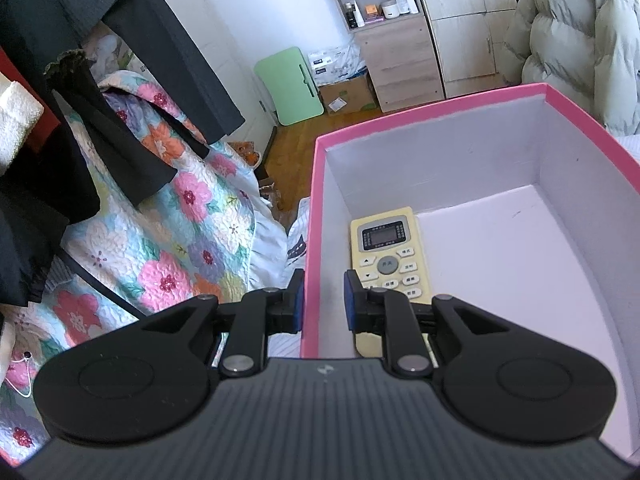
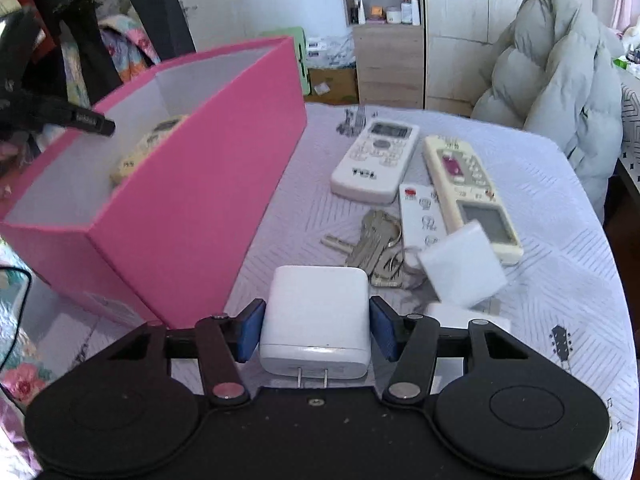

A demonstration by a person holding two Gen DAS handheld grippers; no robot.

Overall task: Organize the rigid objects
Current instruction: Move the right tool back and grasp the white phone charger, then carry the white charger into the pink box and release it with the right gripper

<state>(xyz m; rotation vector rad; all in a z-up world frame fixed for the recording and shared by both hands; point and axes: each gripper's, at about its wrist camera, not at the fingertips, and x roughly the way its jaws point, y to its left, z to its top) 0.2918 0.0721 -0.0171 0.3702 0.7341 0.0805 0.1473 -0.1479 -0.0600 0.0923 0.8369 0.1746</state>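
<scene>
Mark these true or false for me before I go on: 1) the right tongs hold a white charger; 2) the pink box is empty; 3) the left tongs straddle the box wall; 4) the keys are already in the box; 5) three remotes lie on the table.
1) True: the right tongs are shut on the white charger.
2) False: the pink box holds a yellowish remote.
3) True: the left tongs have one finger outside the wall and one inside.
4) False: the keys lie on the table.
5) True: white remote, cream remote, slim remote.
</scene>
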